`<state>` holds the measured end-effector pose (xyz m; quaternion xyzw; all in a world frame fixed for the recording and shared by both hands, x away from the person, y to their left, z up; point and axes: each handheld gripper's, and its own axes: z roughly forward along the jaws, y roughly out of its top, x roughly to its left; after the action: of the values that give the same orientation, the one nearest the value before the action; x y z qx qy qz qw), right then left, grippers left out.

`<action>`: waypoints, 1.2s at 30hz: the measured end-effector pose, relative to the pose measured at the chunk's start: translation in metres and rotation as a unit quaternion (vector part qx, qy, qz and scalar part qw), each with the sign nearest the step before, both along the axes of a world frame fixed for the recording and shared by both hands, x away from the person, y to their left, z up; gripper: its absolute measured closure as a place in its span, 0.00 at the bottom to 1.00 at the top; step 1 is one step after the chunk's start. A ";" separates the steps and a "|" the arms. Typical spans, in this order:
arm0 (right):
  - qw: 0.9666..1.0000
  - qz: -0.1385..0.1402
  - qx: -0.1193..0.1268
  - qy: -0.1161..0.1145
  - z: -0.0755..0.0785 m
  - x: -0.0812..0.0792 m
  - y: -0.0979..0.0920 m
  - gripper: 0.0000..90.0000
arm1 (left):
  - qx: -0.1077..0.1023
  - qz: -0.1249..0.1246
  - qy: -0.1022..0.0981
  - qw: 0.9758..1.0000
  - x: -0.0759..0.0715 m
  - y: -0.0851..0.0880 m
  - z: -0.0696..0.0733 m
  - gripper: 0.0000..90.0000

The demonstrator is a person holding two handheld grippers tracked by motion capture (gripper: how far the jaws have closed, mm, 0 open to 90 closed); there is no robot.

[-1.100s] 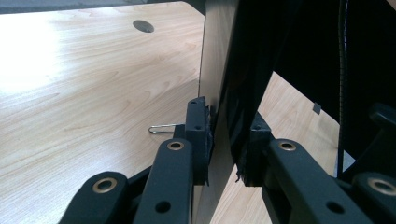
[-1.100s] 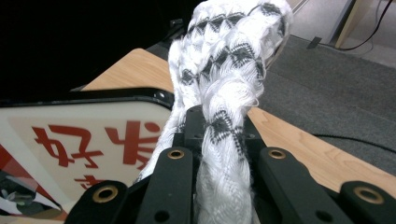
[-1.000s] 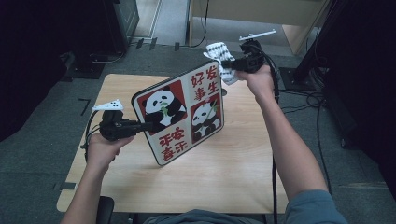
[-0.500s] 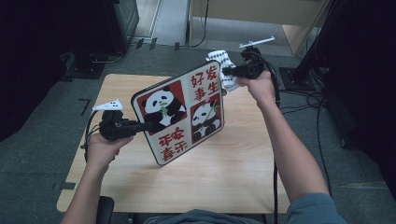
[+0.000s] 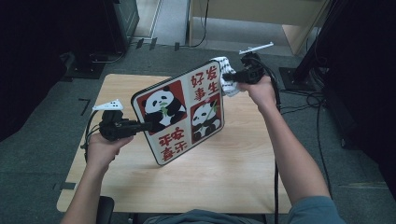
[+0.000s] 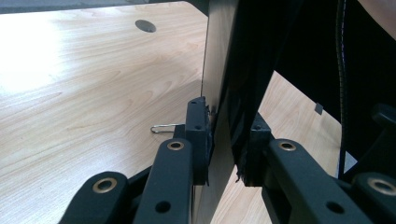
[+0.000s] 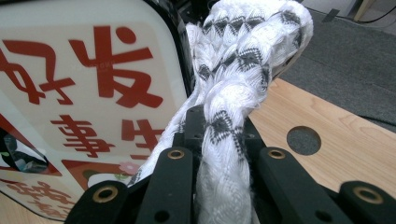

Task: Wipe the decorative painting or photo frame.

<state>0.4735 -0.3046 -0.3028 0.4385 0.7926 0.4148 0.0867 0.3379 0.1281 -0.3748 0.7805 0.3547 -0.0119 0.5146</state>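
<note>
Comparing with the moment a second before: right claw (image 5: 229, 77) sat lower, carried down a little toward the top corner of the panda board (image 5: 184, 112); left claw (image 5: 148, 125) stayed put, as did the board's tilt; no change in either grip.

Left claw clamped narrow on the board's left edge (image 6: 219, 116), pads pressed to both faces in the left gripper view; board held upright and tilted, printed face toward the person, lower corner down near the wooden surface (image 5: 233, 158) though contact there could not be made out.

Right claw pinched tight on a white-and-grey knitted cloth (image 7: 233, 93), bunched and rising between the jaws in the right gripper view; cloth lay just beside the board's upper right corner (image 7: 93, 93), against or very near the dark rim; exact contact not clear from the high view, where the cloth (image 5: 224, 77) showed as a pale wad at that corner.

Small wire clip (image 6: 163, 128) noted lying on the surface beyond the left claw; round hole (image 7: 303, 140) in the surface past the right one.

Judged as wiping work: board steadied by the left hand, cloth brought down to the top edge by the right; descent read as the start of a stroke across the printed face, or along the rim; most of the face apparently not yet covered; steady left grip needed to resist the push of the cloth.
</note>
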 end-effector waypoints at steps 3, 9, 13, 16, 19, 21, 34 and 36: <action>1.000 0.002 -0.001 0.001 -0.003 -0.001 -0.001 0.90 | 0.000 0.000 0.000 1.000 0.000 0.000 0.000 0.87; 1.000 0.003 -0.007 0.004 -0.009 -0.003 -0.001 0.90 | 0.000 0.000 0.001 1.000 0.000 0.000 0.000 0.87; 1.000 0.003 -0.008 0.006 -0.013 -0.005 -0.002 0.90 | 0.000 0.000 0.000 1.000 0.001 0.000 0.000 0.87; 1.000 0.003 -0.006 0.008 -0.017 -0.006 -0.003 0.90 | -0.001 0.000 0.000 1.000 0.001 0.000 0.000 0.87; 1.000 0.004 -0.009 0.014 -0.020 -0.007 -0.003 0.90 | -0.002 0.000 0.000 1.000 0.001 0.000 0.000 0.87; 1.000 0.006 -0.011 0.013 -0.021 -0.008 -0.004 0.90 | -0.001 0.000 0.000 1.000 0.001 0.000 0.000 0.87; 1.000 0.007 -0.017 0.019 -0.037 -0.011 -0.006 0.90 | -0.003 0.001 0.000 1.000 0.001 0.000 -0.001 0.87; 1.000 0.007 -0.016 0.019 -0.039 -0.012 -0.006 0.90 | -0.003 0.001 0.000 1.000 0.001 0.000 -0.001 0.87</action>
<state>0.4612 -0.3110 -0.3423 0.4396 0.8035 0.3941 0.0760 0.3391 0.1285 -0.3754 0.7784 0.3560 -0.0125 0.5169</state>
